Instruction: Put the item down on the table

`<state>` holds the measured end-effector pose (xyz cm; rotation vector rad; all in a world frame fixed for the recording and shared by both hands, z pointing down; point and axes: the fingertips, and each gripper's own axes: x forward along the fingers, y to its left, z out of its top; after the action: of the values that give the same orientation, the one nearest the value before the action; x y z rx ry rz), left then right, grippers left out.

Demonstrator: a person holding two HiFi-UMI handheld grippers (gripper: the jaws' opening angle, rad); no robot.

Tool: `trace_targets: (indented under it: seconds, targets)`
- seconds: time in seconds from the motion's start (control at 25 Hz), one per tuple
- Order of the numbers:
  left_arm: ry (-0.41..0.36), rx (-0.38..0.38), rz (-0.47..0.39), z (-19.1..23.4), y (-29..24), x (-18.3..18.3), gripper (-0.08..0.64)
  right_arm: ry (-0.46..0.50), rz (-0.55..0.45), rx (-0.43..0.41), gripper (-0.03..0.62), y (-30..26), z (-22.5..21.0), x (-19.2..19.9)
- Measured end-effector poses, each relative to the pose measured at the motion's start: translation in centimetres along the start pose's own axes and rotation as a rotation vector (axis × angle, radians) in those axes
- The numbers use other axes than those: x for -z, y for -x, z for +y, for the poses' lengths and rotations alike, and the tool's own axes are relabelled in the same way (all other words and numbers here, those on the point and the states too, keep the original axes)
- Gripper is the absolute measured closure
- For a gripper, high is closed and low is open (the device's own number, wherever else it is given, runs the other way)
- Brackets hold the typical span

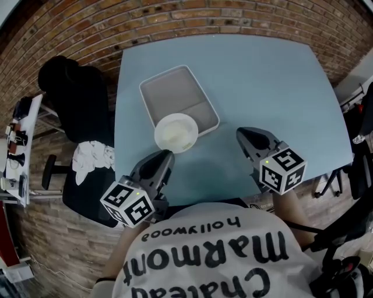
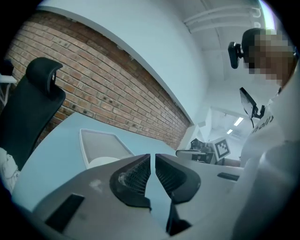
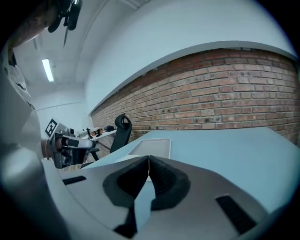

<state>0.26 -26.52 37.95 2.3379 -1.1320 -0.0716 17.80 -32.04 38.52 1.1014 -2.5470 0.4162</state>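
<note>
A white bowl (image 1: 176, 132) rests on the light blue table (image 1: 262, 81), against the near corner of a shallow white tray (image 1: 175, 93). My left gripper (image 1: 168, 155) hangs just short of the bowl on its near side, jaws shut and empty. In the left gripper view the shut left gripper (image 2: 153, 156) points past the bowl's rim (image 2: 101, 161) and the tray (image 2: 101, 140). My right gripper (image 1: 242, 133) hovers over the table to the right of the bowl, apart from it, also shut on nothing. In the right gripper view its tips (image 3: 149, 157) meet in front of the tray (image 3: 157, 144).
A black office chair (image 1: 76, 99) with a white cloth (image 1: 93, 156) on its seat stands at the table's left edge. A brick wall (image 1: 175, 17) runs behind the table. A side desk with small items (image 1: 17, 145) is at far left, dark equipment (image 1: 361, 134) at far right.
</note>
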Motion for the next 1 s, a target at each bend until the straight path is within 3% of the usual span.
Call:
trace_targets:
  seconds: [0.28, 1.0]
  targets:
    - [0.047, -0.012, -0.011, 0.5, 0.4, 0.4, 0.523, -0.042, -0.005, 0.028, 0.583, 0.8, -1.6, 0.3]
    - [0.057, -0.037, -0.015, 1.2, 0.5, 0.4, 0.523, -0.042, -0.024, 0.046, 0.583, 1.0, -2.8, -0.2]
